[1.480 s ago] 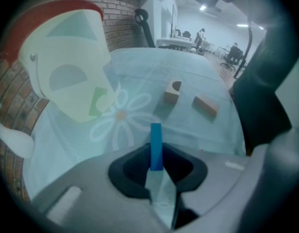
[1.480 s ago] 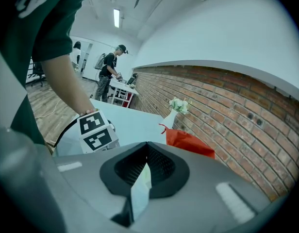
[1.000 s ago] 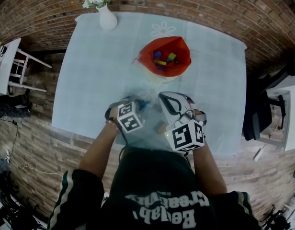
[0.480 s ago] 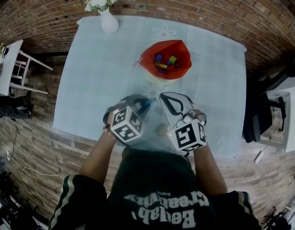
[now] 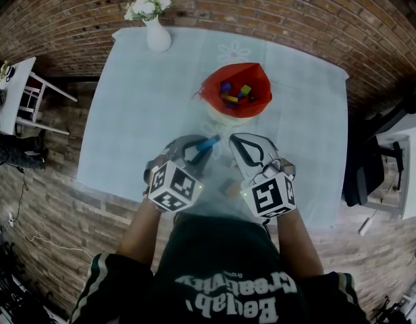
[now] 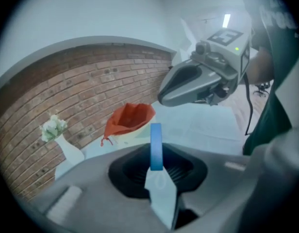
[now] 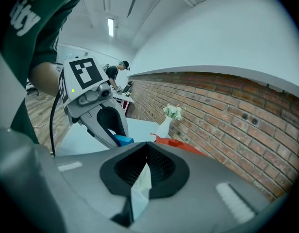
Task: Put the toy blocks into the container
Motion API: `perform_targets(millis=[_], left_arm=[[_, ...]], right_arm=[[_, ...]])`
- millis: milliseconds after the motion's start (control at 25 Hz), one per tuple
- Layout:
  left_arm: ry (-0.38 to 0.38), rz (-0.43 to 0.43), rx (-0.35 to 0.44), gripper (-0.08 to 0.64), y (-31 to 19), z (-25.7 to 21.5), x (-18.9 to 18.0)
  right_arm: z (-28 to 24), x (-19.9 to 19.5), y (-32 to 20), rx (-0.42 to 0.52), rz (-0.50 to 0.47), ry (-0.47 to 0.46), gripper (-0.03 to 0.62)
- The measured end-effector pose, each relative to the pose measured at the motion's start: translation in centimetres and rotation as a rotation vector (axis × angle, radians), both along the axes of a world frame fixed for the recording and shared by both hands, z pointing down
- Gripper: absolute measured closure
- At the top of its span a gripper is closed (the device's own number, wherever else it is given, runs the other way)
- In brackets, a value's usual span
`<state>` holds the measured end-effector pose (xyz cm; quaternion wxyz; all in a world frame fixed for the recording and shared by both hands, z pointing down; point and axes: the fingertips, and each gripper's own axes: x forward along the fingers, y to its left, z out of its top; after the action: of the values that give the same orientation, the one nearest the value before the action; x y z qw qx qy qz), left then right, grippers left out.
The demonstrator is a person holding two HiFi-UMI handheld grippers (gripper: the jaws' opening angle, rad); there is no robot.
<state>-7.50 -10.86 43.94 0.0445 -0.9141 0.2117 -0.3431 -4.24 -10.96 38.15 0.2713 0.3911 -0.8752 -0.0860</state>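
A red bag-like container [image 5: 252,101] stands in the middle of the light blue table [image 5: 140,113], with several coloured blocks [image 5: 234,94] inside. My left gripper [image 5: 196,152] is shut on a flat blue block [image 5: 209,142], lifted above the table's near part and pointing at the container. In the left gripper view the blue block [image 6: 156,147] stands upright between the pads, with the container [image 6: 129,121] beyond. My right gripper [image 5: 244,144] hovers beside it, shut and empty. A tan block [image 5: 230,189] lies on the table between the two grippers, near the front edge.
A white vase with white flowers [image 5: 156,31] stands at the table's far left corner. A white chair [image 5: 19,93] is left of the table and a dark office chair [image 5: 370,167] to its right. The floor around is brick.
My left gripper has risen off the table with the blue block held in it. The right gripper has stayed in place.
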Motion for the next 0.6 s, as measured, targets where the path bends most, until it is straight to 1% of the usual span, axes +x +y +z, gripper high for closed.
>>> perform_targets(millis=[280,400,600], left_arm=[[0.087,-0.030,0.086,0.486,-0.5,-3.7,1.0],[0.103,-0.030,0.112,0.486,-0.5,-5.0,1.3],[0.121,-0.028,0.130,0.486,-0.6,-6.3,1.7]], right_arm=[[-0.8,0.6,-0.1,0.012,0.025,-0.016,0.586],[-1.3,0.9,-0.1,0.023,0.030,-0.017,0.586],[-2.0,1.3,-0.2,0.039,0.038,-0.009,0.586]])
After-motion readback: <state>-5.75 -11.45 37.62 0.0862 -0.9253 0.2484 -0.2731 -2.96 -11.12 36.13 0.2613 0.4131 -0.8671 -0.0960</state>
